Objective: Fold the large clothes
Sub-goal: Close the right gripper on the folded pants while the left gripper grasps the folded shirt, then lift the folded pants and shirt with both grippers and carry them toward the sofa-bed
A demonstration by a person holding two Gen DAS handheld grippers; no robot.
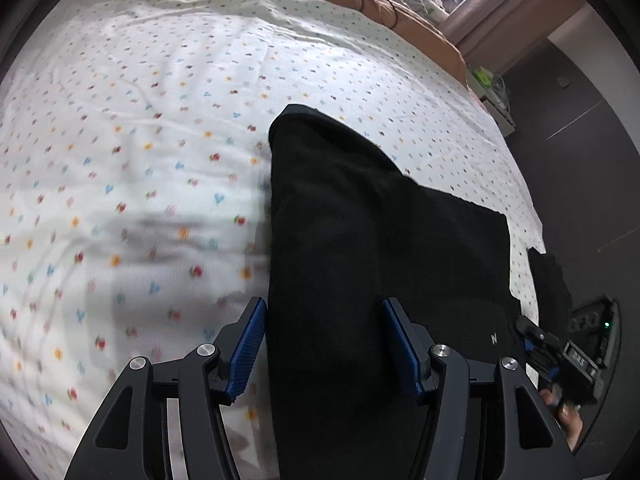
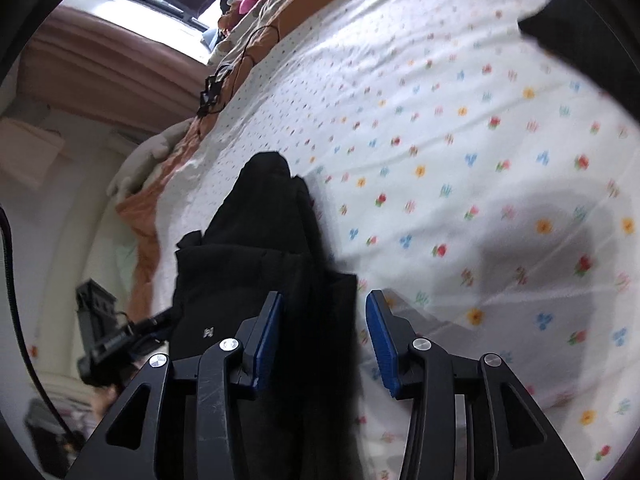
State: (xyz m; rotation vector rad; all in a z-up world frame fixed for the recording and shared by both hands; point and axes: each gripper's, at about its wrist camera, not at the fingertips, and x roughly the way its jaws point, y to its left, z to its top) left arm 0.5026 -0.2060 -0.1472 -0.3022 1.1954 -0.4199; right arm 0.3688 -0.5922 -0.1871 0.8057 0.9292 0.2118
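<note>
A black garment [image 1: 360, 240] lies folded on the white flowered bedsheet [image 1: 140, 140], with a small white logo near its near right corner. My left gripper [image 1: 324, 308] is open, its blue pads [image 1: 248, 344] standing either side of the garment's near left part. In the right wrist view the same garment [image 2: 256, 256] runs under my right gripper [image 2: 324, 300], which is open, with cloth between the pads [image 2: 380, 340]. The right gripper also shows at the right edge of the left wrist view [image 1: 536, 340]. The left gripper shows at the left of the right wrist view [image 2: 160, 320].
An orange blanket [image 1: 420, 20] with black cables [image 2: 216, 84] lies along the far side of the bed. The bed edge [image 1: 532, 208] drops to a dark floor at the right. Brown curtains [image 2: 92, 64] and a window are beyond. A dark shape [image 2: 560, 24] sits at the upper right.
</note>
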